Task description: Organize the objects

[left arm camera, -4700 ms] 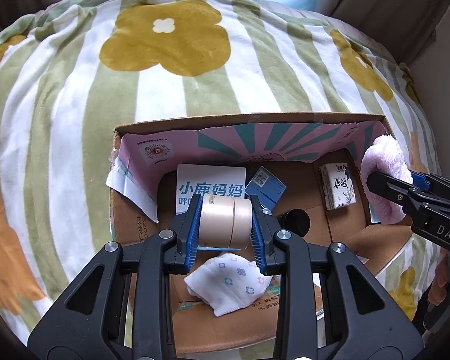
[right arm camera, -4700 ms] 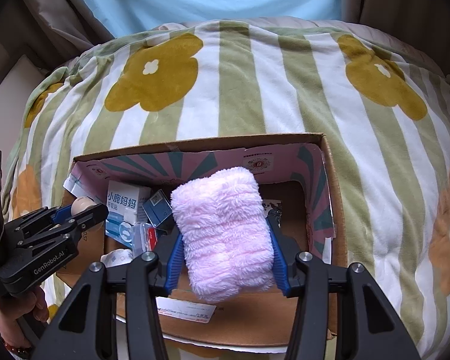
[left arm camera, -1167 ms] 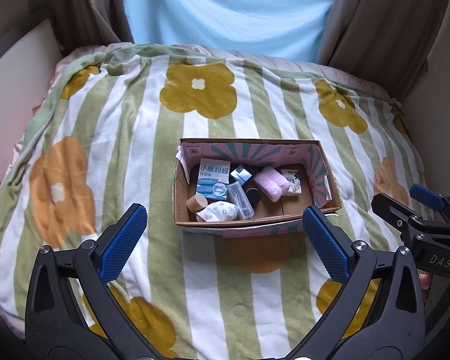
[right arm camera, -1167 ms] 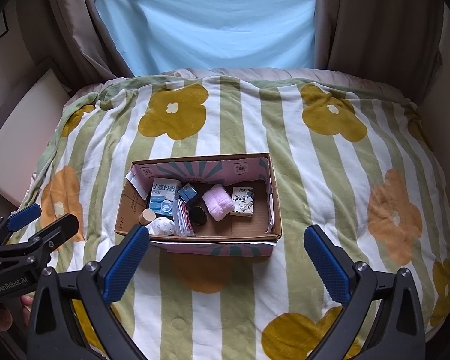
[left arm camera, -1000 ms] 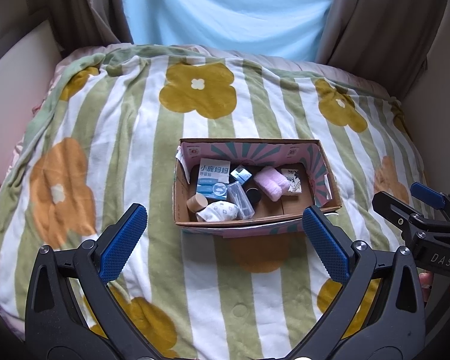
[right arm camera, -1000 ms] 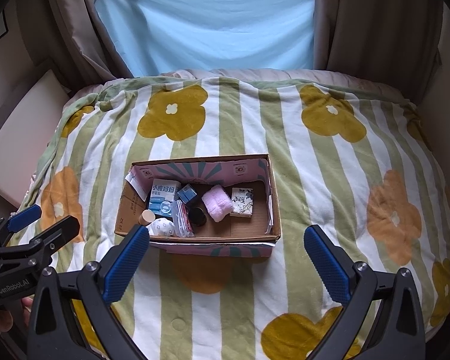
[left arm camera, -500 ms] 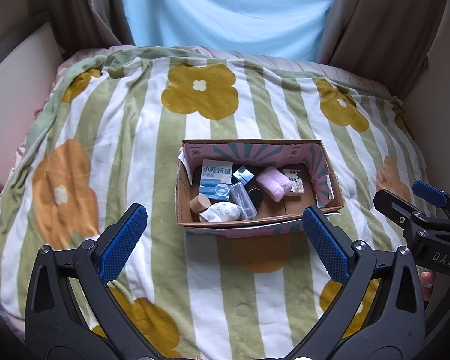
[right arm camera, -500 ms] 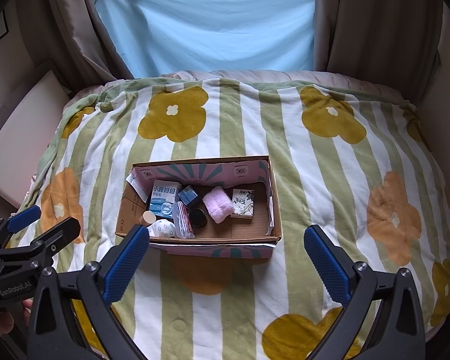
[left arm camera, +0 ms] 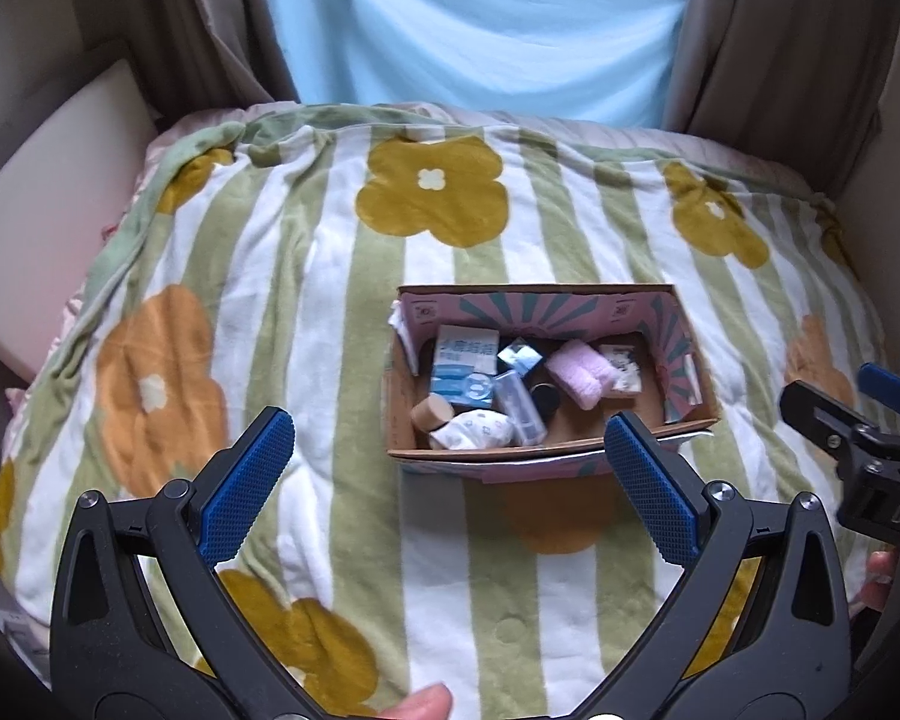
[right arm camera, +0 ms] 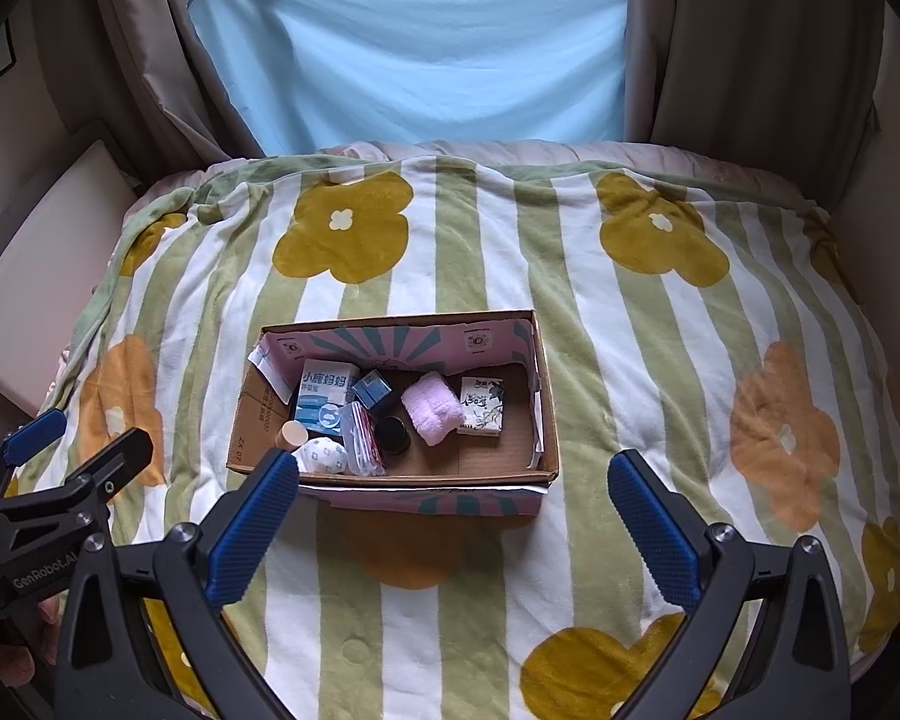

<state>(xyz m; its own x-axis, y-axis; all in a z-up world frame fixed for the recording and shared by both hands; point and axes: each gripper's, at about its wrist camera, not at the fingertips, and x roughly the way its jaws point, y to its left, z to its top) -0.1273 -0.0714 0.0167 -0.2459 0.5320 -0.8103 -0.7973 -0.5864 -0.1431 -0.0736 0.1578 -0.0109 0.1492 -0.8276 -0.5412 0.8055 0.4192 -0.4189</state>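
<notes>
While both spread wide, empty, left gripper (left arm camera: 450, 477) and right gripper (right arm camera: 453, 525) hover short of box (right arm camera: 390, 480) front edge.

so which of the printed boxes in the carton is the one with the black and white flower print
The small white box at the right of the cardboard box, beside the pink fluffy towel. The other two are blue.

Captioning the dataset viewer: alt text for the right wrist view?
An open cardboard box of small items, including a pink towel roll, sits on a flower-striped blanket. The open, empty right gripper frames it from below.
</notes>
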